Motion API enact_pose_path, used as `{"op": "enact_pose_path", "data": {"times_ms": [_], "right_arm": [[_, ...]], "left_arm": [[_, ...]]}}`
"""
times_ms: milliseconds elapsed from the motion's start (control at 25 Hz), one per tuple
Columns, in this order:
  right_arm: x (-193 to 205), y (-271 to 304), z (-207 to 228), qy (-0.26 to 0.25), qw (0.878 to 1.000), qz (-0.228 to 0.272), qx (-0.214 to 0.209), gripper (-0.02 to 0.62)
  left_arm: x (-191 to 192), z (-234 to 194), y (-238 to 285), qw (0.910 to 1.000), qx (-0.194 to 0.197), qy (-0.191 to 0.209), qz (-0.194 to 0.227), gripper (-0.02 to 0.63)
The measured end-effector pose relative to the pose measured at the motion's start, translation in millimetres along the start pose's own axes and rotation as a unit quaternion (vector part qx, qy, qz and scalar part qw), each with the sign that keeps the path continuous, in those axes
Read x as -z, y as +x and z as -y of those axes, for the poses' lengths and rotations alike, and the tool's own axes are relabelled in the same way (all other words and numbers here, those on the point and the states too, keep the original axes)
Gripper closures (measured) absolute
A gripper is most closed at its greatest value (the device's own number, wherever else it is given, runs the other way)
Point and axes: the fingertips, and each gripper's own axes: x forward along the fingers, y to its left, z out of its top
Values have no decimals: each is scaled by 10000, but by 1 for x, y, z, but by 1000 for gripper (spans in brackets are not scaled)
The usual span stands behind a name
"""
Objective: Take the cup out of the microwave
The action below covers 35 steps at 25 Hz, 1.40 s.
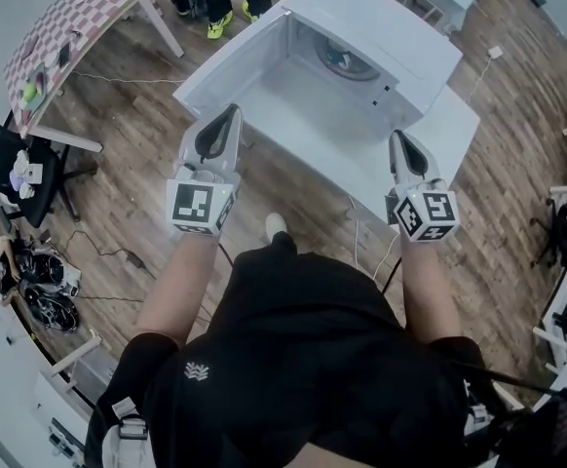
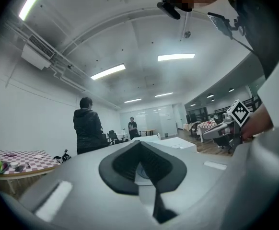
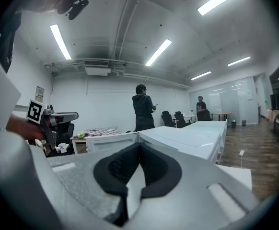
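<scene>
The open white microwave [image 1: 381, 29] holds the cup [image 1: 343, 61], partly seen, deep inside

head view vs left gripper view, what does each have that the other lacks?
Head view only: the open microwave from above with what looks like the cup inside, and the marker cube on the left gripper. Left gripper view only: ceiling lights, upper bodies of two standing people. Both: checkered table, right gripper.

No words or numbers are legible; the left gripper [image 1: 231, 111] and right gripper [image 1: 397, 136] carry only square coded markers behind the fingers.
</scene>
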Motion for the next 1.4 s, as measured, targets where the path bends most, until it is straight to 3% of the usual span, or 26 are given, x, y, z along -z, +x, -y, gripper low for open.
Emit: {"op": "enact_pose_path", "data": {"times_ms": [240,520,1000,1400], "right_arm": [[-6,50,-5,-66,9995,71,285,595],[-14,98,-9,-78,9989,117,458,595],[-8,155,15,-181,9976,203,633,595],[37,219,39,-326,9959,109,837,595]], "left_arm": [[4,-35,31,9993,277,133,228,603],[18,-68,67,9989,437,30,159,603],[36,-63,127,9974,703,62,177,603],[85,-61,176,9973,725,-130,-32,604]]}}
